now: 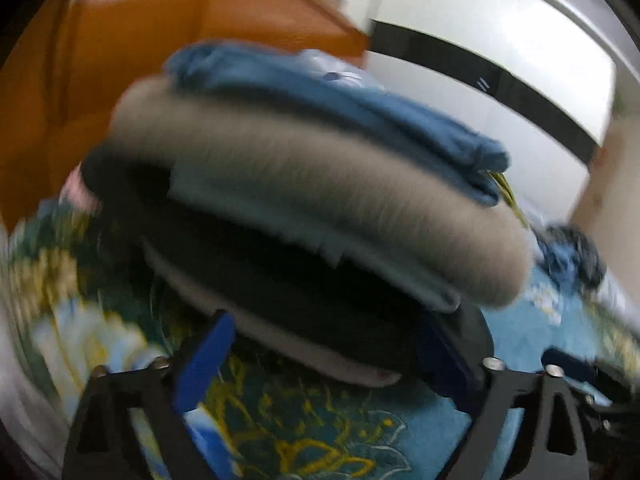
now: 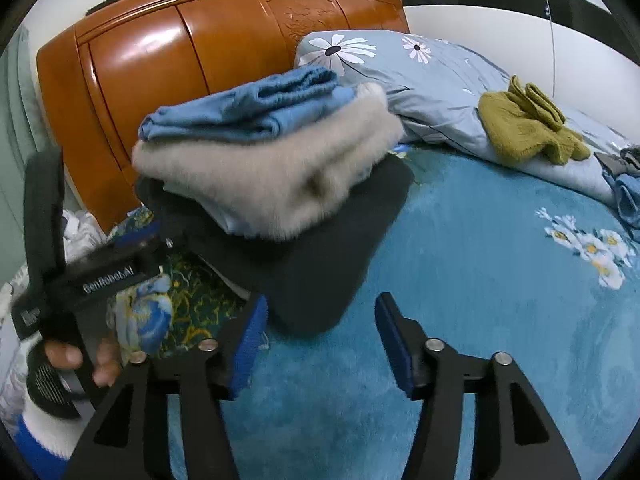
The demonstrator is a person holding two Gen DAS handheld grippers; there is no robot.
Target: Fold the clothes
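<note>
A stack of folded clothes sits on the bed: a blue garment [image 2: 248, 108] on top, a beige fluffy one [image 2: 272, 176] under it, a dark grey one [image 2: 316, 260] at the bottom. In the blurred left wrist view the stack [image 1: 304, 208] fills the frame just beyond my left gripper [image 1: 328, 344], whose jaws stand wide apart around the stack's lower edge. My right gripper [image 2: 320, 332] is open and empty, just in front of the dark garment. The left gripper's body [image 2: 100, 272] shows at the stack's left side.
An orange wooden headboard [image 2: 192, 40] stands behind the stack. A blue flowered pillow [image 2: 420, 76] lies at the back right with an olive garment [image 2: 524, 128] on it. More clothes [image 2: 628, 184] lie at the right edge. The teal bedspread [image 2: 480, 280] stretches right.
</note>
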